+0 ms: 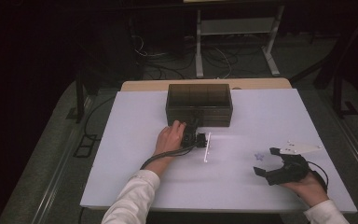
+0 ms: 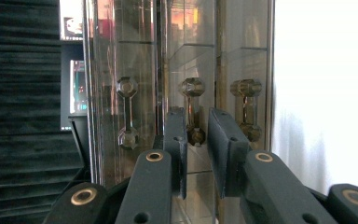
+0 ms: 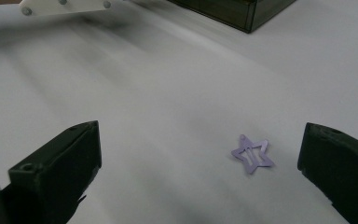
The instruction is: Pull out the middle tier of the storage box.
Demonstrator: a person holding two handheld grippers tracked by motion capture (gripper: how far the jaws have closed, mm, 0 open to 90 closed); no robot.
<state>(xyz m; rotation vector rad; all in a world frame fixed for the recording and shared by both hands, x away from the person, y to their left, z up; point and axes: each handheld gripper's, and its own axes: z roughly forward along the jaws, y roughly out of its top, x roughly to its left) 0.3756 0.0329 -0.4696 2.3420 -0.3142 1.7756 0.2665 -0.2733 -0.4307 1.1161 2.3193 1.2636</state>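
A smoky see-through drawer box (image 1: pixel 199 103) stands at the far middle of the white table (image 1: pixel 130 158). In the left gripper view its front carries three dumbbell-shaped handles side by side. My left gripper (image 2: pixel 198 116) is turned on its side against that front, its jaws closed around the middle handle (image 2: pixel 193 109). From above, the left gripper (image 1: pixel 196 128) meets the box's front with a hand behind it. A purple star-shaped hair clip (image 3: pixel 252 159) lies flat on the table. My right gripper (image 3: pixel 200 140) stands wide open just short of it, with the clip (image 1: pixel 259 156) apart from both jaws of the right gripper (image 1: pixel 265 161).
The box's near corner (image 3: pixel 242 14) shows at the top of the right gripper view. Beyond the table's far edge stand a metal desk frame (image 1: pixel 235 42) and loose cables (image 1: pixel 168 60) on the dark floor. The table's front edge runs close under both forearms.
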